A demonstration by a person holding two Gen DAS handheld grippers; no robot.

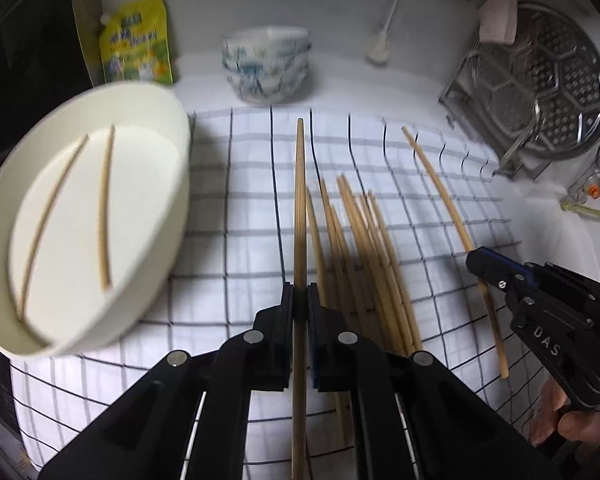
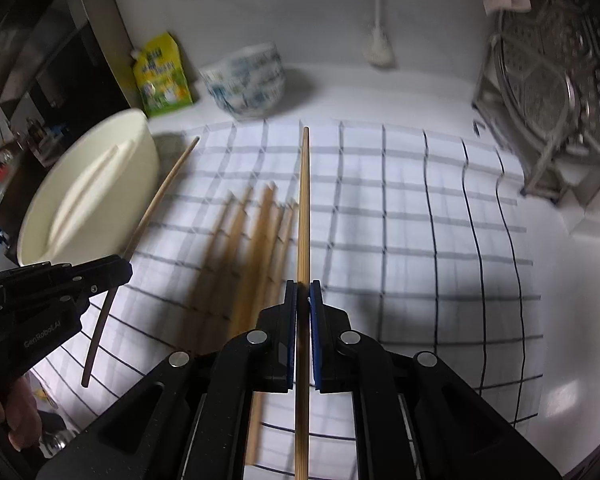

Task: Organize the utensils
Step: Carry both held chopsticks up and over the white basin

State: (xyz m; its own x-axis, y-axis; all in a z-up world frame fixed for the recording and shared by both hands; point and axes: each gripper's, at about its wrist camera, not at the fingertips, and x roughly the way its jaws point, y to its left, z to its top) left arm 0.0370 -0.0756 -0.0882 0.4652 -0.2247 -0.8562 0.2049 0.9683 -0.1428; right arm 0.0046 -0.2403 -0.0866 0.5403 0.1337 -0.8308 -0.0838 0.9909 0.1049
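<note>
Left gripper: pinching one chopstick, its lower end cut off.
Right gripper: clamped on another chopstick.
Loose chopsticks: blurred pile on checked cloth.
Cream dish: left, holding two sticks.
Open room: bare cloth to the right.

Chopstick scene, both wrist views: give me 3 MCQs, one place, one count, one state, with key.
1. Where is the cream tray relative to the checked cloth in the left wrist view?
A. left B. right C. under it
2. How many chopsticks lie in the tray?
A. none B. two C. five
3. The left tool is:
A. open, empty B. shut on a chopstick C. out of view

Key: A, the tray sits at the cloth's left edge; B, two chopsticks lie inside; B, the held chopstick is pinched between closed jaws.
</note>
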